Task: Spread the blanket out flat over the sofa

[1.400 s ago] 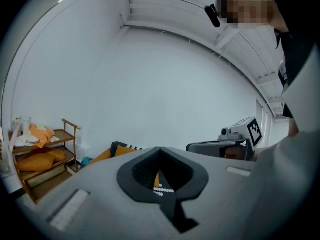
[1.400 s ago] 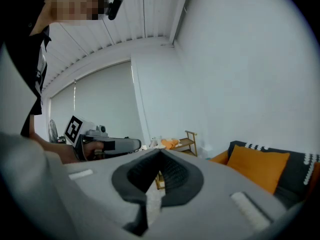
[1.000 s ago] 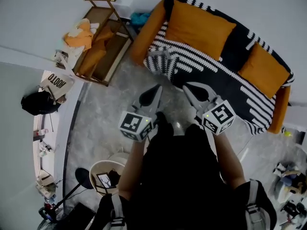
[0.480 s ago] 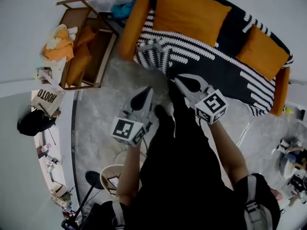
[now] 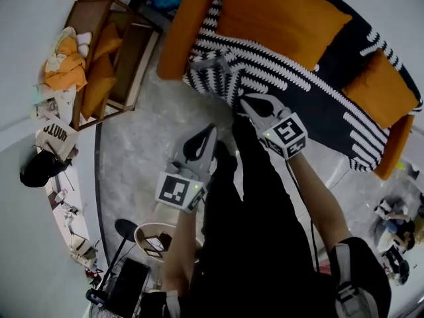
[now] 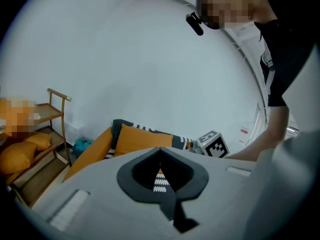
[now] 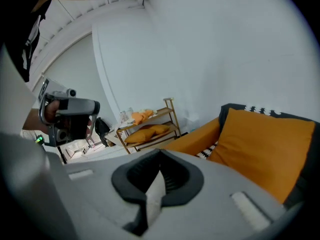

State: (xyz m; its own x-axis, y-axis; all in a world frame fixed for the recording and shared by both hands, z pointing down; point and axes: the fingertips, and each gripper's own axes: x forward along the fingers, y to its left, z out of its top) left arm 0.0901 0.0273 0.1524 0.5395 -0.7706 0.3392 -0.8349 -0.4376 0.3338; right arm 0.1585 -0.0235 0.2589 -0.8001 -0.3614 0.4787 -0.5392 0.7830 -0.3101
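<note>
An orange sofa (image 5: 177, 38) carries a black-and-white striped blanket (image 5: 298, 95) over its seat and back, bunched at the front left corner (image 5: 211, 65). Two orange cushions (image 5: 278, 15) (image 5: 387, 88) lean on the back. My left gripper (image 5: 210, 133) is shut and empty over the grey floor, short of the sofa. My right gripper (image 5: 247, 102) is also shut and empty, its tips over the blanket's front edge in the head view. In the left gripper view the closed tips (image 6: 160, 149) point at the sofa (image 6: 92, 151). The right gripper view shows shut tips (image 7: 160, 152) before a cushion (image 7: 265, 144).
A wooden shelf rack (image 5: 126, 52) with orange cushions and clothes stands left of the sofa. A printed bag (image 5: 56, 138) and a black bag (image 5: 38, 169) lie at far left. A round basket (image 5: 156, 240) sits by the person's legs. Clutter (image 5: 394, 234) is at right.
Both grippers have come down and forward toward the sofa, which now looks nearer and larger. The right gripper's tips now overlap the blanket's front edge. Both stay shut.
</note>
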